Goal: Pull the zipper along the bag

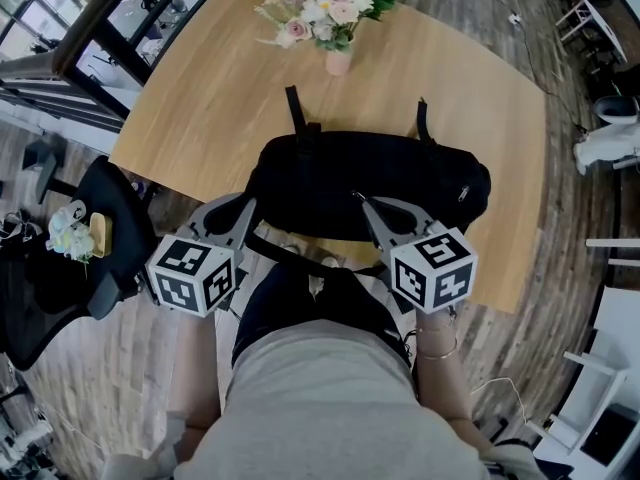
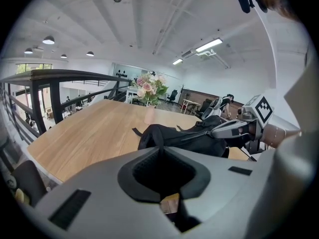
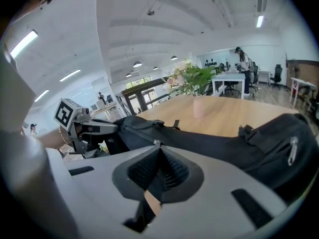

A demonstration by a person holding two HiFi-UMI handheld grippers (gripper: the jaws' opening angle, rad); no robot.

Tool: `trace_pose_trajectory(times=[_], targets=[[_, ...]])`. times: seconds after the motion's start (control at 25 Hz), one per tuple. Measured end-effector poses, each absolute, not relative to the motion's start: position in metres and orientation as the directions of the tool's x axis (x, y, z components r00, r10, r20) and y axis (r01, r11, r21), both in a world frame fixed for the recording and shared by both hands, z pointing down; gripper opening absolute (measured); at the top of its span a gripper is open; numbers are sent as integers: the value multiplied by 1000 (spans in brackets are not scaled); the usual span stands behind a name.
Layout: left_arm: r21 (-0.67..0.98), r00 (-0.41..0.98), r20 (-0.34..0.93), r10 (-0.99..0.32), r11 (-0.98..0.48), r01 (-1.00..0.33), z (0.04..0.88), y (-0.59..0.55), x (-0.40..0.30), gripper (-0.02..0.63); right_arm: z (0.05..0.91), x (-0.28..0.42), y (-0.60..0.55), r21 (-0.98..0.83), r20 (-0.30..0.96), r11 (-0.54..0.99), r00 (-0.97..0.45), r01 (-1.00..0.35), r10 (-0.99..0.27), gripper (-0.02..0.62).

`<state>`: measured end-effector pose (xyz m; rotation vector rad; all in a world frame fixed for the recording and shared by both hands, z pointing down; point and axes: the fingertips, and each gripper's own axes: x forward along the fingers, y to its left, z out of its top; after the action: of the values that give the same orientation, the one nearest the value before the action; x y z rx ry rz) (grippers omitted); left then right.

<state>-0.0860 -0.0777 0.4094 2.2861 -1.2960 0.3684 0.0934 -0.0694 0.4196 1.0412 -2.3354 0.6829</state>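
Nearest, my left gripper (image 1: 247, 204) has its jaws closed on the fabric at the left end of the black bag (image 1: 400, 183). My right gripper (image 1: 362, 200) has its jaws pressed together on the zipper pull (image 3: 156, 143), which sits on the bag's top, about midway along it. The bag lies lengthwise along the near edge of the wooden desk (image 1: 220, 78), with two straps trailing away from me. Beyond it, near the desk's far edge, stands a pink vase of flowers (image 1: 338, 62).
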Motion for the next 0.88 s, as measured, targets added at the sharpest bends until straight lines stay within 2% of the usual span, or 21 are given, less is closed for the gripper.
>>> trace_pose_trajectory(times=[0.44,0.68,0.76,0.88], targets=[[256,488,469,-736,-416,-873,411,-82,-90,32,413,143,-80,-218,602,496,-516,-840,-610,11],[152,468,495,-732,-457,-876,403,-80,-81,41,409,144,-80,-215,589,499,-519,-839,-619,10],[85,457,509,-730,-486,-870,397,-78,-78,73,407,144,-81,-214,584,500,-521,-839,-623,9],[-16,455,515,-726,-539,-842,382,-75,-71,206,404,143,-81,-219,575,510,-533,-832,-621,11]])
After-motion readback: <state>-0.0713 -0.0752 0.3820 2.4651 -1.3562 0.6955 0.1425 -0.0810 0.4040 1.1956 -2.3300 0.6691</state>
